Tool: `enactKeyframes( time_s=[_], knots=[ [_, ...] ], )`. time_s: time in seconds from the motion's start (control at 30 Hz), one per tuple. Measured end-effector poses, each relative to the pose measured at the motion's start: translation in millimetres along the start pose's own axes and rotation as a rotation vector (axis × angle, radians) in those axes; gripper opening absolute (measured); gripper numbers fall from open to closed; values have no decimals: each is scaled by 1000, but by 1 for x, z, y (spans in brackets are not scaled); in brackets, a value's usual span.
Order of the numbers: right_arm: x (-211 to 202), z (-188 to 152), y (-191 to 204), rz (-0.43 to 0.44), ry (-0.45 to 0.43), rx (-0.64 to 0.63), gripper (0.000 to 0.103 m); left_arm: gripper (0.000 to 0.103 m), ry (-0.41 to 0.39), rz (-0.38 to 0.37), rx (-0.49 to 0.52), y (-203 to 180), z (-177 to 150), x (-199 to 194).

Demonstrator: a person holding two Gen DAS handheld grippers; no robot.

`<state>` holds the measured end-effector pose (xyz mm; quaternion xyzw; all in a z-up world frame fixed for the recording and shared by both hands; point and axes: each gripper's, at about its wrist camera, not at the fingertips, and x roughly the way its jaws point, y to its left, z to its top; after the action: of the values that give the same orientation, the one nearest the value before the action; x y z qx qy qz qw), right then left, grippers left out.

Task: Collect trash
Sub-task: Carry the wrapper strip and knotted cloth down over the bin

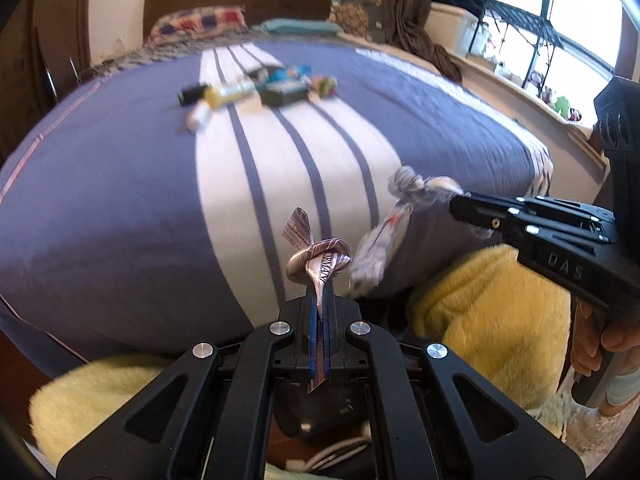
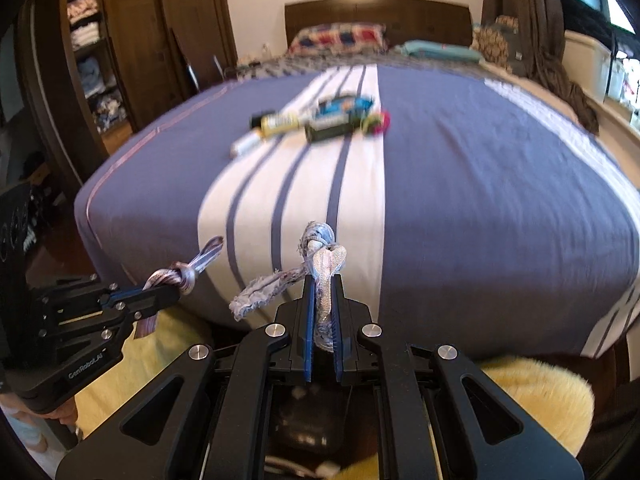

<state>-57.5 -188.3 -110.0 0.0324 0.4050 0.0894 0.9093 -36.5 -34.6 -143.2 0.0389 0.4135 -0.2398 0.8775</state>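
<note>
Left tongs (image 1: 320, 280) and right tongs (image 2: 324, 280) both clamped.

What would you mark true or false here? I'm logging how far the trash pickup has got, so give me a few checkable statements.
1. The left gripper is shut on a knotted wrapper. True.
2. The right gripper is empty. False: its jaws clamp a knotted silvery wrapper.
3. More litter lies on the bed. True.
4. Both grippers rest on the bedspread. False: they are held in the air near the foot of the bed.
</note>
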Motion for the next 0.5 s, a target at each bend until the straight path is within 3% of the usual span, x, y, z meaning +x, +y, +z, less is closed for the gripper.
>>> enactKeyframes(
  time_s=[0.23,0.5],
  knots=[
    [47,-38,-3,11,166,21,9,1,114,-21,-12,0,-28,40],
    [85,-61,-1,16,296,40,9,1,269,-56,-73,15,-56,92]
  ],
)
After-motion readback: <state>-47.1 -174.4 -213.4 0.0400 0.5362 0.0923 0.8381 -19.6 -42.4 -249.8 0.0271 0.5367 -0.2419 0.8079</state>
